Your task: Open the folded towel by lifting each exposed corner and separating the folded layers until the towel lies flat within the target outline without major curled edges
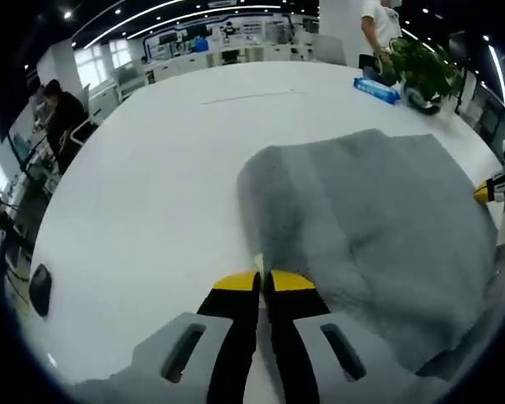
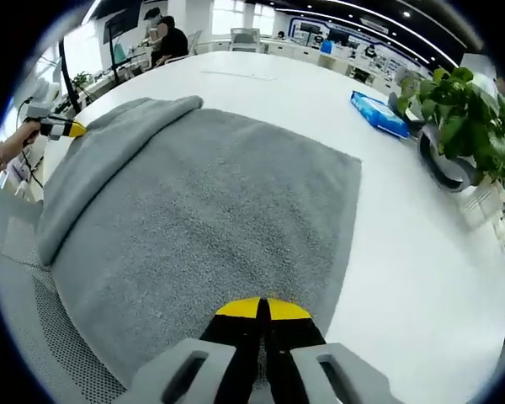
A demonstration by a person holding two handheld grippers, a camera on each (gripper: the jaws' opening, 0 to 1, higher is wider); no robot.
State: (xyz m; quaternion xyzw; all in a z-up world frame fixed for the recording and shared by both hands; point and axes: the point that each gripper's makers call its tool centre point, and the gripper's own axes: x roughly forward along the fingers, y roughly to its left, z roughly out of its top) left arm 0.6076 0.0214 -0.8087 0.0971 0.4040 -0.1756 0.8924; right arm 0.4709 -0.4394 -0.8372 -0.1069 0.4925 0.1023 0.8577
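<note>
A grey towel (image 2: 202, 219) sprawls across the white table (image 2: 421, 252), one edge nearest the left gripper (image 1: 264, 278) lying in a thick fold. Both the left and the right gripper (image 2: 263, 307) pinch its hems closed. Uneven pulling risks dragging it or curling edges. The right gripper view reveals that rolled fold and a potted plant (image 2: 467, 109) beyond the towel.

I saw a big open office. A wide white round table (image 1: 151, 168) stood in it, with a leafy green potted plant (image 2: 463, 109), rows of desks (image 1: 202, 59) and long ceiling lights (image 1: 151, 13).
</note>
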